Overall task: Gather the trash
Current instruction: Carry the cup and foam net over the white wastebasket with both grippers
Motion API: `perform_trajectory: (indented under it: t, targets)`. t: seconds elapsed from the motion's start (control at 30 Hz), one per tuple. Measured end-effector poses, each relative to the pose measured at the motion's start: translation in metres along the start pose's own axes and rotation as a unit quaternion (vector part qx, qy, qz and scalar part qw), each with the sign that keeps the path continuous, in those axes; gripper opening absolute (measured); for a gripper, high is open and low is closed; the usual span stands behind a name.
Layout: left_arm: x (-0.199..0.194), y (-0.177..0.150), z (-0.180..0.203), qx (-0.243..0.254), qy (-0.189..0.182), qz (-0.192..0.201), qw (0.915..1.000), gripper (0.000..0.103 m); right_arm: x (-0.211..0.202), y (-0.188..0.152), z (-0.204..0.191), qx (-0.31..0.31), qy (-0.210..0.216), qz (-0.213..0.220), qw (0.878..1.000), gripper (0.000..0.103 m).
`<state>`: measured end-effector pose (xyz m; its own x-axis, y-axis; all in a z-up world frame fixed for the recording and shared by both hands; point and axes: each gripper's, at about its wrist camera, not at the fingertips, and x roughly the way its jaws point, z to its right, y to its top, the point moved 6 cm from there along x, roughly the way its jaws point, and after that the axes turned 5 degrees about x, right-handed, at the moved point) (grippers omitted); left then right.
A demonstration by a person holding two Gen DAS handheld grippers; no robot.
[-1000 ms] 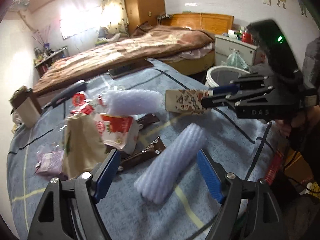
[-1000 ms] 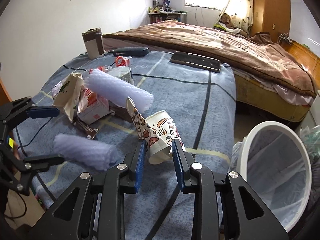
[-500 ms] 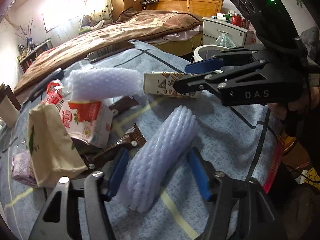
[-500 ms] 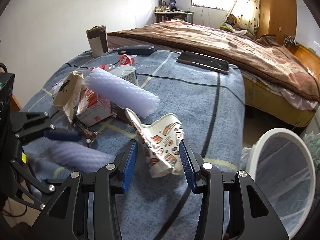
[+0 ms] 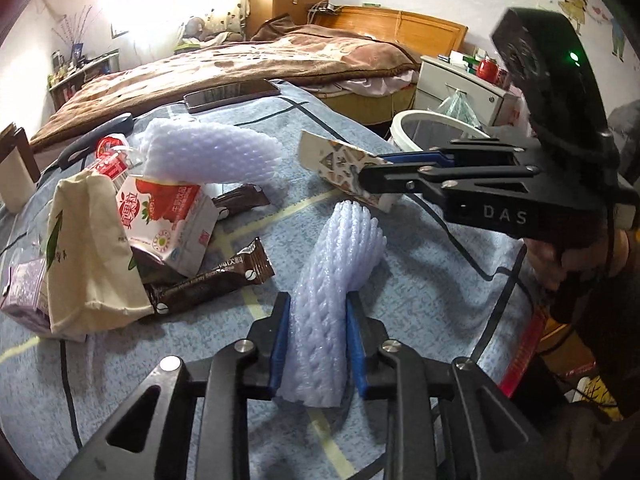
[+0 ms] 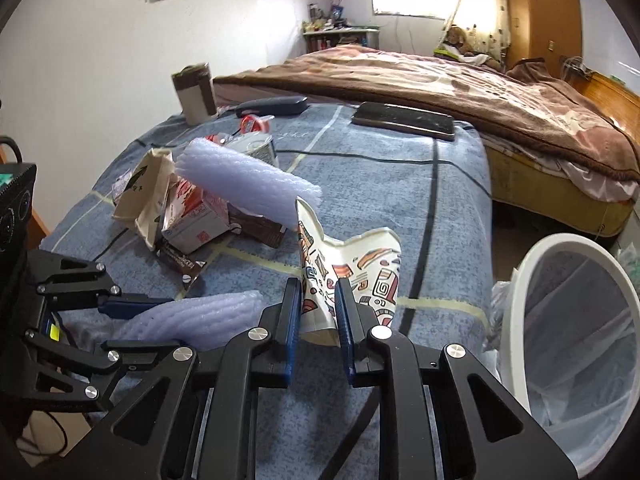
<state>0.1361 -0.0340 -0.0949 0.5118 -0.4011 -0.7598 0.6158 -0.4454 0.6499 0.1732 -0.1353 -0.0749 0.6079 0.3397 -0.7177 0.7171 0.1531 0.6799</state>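
Note:
My left gripper (image 5: pixel 317 312) is shut on a pale purple foam net sleeve (image 5: pixel 332 280) lying on the blue-covered table (image 5: pixel 420 280); the sleeve also shows in the right wrist view (image 6: pixel 192 316). My right gripper (image 6: pixel 318 300) is shut on a crushed patterned paper cup (image 6: pixel 352 268), held just above the table; the cup also shows in the left wrist view (image 5: pixel 340 168). A white trash bin with a clear liner (image 6: pixel 576 320) stands beside the table at the right.
A pile of trash lies left of the grippers: a second foam sleeve (image 5: pixel 212 152), a strawberry milk carton (image 5: pixel 168 216), brown wrappers (image 5: pixel 208 284), a beige paper bag (image 5: pixel 80 256). A phone (image 6: pixel 404 120), a dark case (image 6: pixel 272 106) and a tumbler (image 6: pixel 196 94) sit farther back. A bed lies beyond.
My left gripper moved forward over the foam sleeve and closed on it. My right gripper opened slightly around the cup, then closed on it again and flattened it.

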Motion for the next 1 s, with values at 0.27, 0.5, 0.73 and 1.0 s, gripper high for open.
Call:
perform_trajectory:
  t: [0.27, 0.5, 0.73, 1.0]
  targets:
    - [-0.014, 0.009, 0.005, -0.027, 0.006, 0.027, 0.9993, 0.026, -0.028, 0.004, 0.011, 0.031, -0.007, 0.041, 0.999, 0.019]
    - [-0.025, 0.022, 0.011, -0.032, 0.009, 0.043, 0.9985, 0.026, -0.043, 0.001, 0.018, 0.044, -0.009, 0.059, 0.997, 0.012]
    - [-0.023, 0.019, 0.01, -0.05, 0.009, 0.041, 0.9979, 0.026, -0.027, -0.016, 0.021, 0.04, -0.022, 0.02, 0.999, 0.014]
    - [-0.02, 0.021, 0.011, -0.05, 0.007, 0.04, 0.9979, 0.026, -0.015, -0.025, 0.029, 0.019, -0.084, -0.009, 0.996, 0.04]
